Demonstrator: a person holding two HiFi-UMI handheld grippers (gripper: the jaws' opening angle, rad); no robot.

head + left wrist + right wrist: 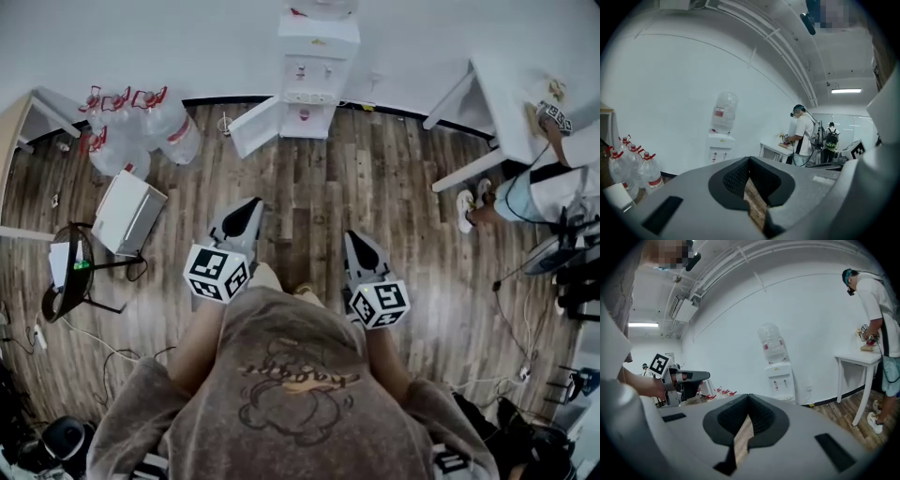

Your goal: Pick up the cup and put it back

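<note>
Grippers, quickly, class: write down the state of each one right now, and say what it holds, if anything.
Left gripper: closed, holding nothing.
Right gripper: closed, holding nothing.

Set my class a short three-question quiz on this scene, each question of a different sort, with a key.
1. True or false: the left gripper holds a cup between its jaws.
2. Which thing stands against the white wall at the top of the head view? A. white water dispenser with an upturned clear bottle B. green sofa C. metal ladder
3. In the head view, on which side of the dispenser lie the clear water bottles with red caps?
Key: 1 false, its jaws are shut with nothing between them. 2 A. 3 left.
</note>
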